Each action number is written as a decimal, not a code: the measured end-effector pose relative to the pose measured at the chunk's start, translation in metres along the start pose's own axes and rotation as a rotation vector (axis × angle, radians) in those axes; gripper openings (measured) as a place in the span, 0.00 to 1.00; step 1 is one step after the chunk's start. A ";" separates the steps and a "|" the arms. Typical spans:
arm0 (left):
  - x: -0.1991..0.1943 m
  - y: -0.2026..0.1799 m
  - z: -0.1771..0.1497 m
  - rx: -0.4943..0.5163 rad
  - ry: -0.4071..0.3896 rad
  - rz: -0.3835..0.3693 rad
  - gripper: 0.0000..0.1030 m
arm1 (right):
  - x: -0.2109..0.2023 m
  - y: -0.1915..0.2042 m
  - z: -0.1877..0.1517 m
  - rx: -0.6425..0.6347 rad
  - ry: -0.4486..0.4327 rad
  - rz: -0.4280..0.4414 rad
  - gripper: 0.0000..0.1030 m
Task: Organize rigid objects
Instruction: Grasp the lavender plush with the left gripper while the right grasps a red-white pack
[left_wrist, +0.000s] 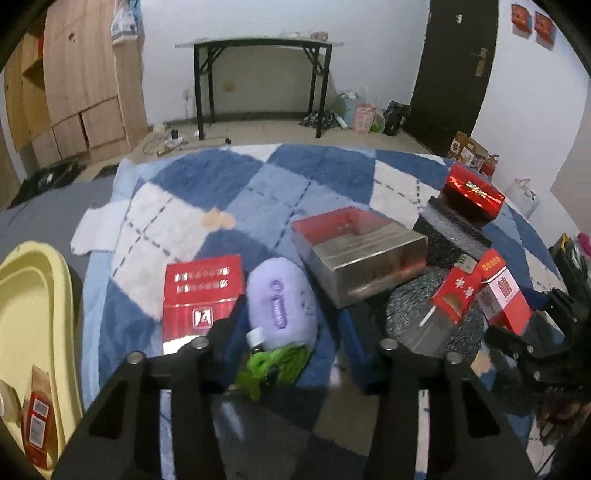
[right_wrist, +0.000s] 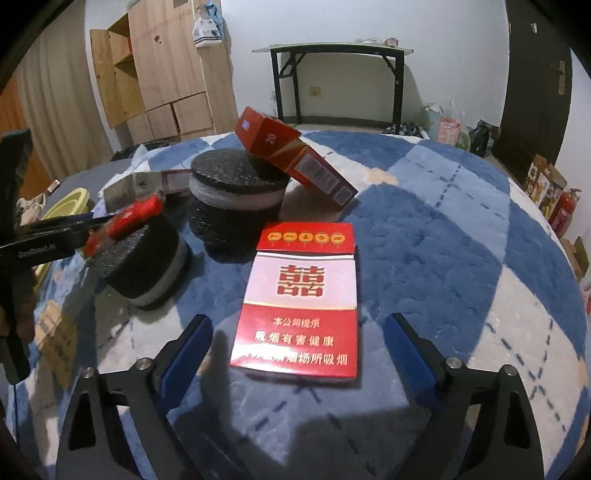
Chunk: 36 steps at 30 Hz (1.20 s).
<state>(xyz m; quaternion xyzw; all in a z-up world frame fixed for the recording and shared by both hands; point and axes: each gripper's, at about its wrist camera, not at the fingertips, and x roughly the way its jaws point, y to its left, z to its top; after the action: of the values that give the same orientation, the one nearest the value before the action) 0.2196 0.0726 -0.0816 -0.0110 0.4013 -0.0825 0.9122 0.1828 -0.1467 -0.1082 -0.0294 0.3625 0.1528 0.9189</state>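
In the left wrist view my left gripper (left_wrist: 288, 328) points down at the checked blue rug (left_wrist: 221, 177). A purple plush pouch (left_wrist: 280, 295) with a green strap (left_wrist: 273, 365) lies between its fingers, and the pads stand slightly off it on both sides. A red pack (left_wrist: 203, 291) lies just left of the pouch. In the right wrist view my right gripper (right_wrist: 299, 328) is open around a flat red-and-white cigarette pack (right_wrist: 299, 295), with a gap at each side.
A silver-and-red box (left_wrist: 358, 251), a shiny red box (left_wrist: 472, 192) and two red packs (left_wrist: 458, 291) stand on black foam blocks (right_wrist: 236, 199). A red carton (right_wrist: 295, 158) leans on one block. A yellow tub (left_wrist: 33, 295) at the left holds a red pack (left_wrist: 37, 424).
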 end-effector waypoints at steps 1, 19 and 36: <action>0.001 0.000 0.000 -0.004 0.002 -0.004 0.44 | 0.003 0.000 0.002 0.002 -0.001 -0.002 0.83; 0.010 0.012 0.003 -0.137 0.022 -0.055 0.29 | 0.011 -0.010 0.002 0.022 -0.027 -0.004 0.54; -0.198 -0.036 -0.022 -0.088 -0.128 0.037 0.29 | -0.172 0.009 -0.001 -0.052 -0.200 0.056 0.54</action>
<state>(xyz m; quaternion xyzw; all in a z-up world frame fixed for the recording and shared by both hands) 0.0666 0.0694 0.0512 -0.0490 0.3453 -0.0469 0.9360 0.0606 -0.1834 0.0074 -0.0278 0.2657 0.1902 0.9447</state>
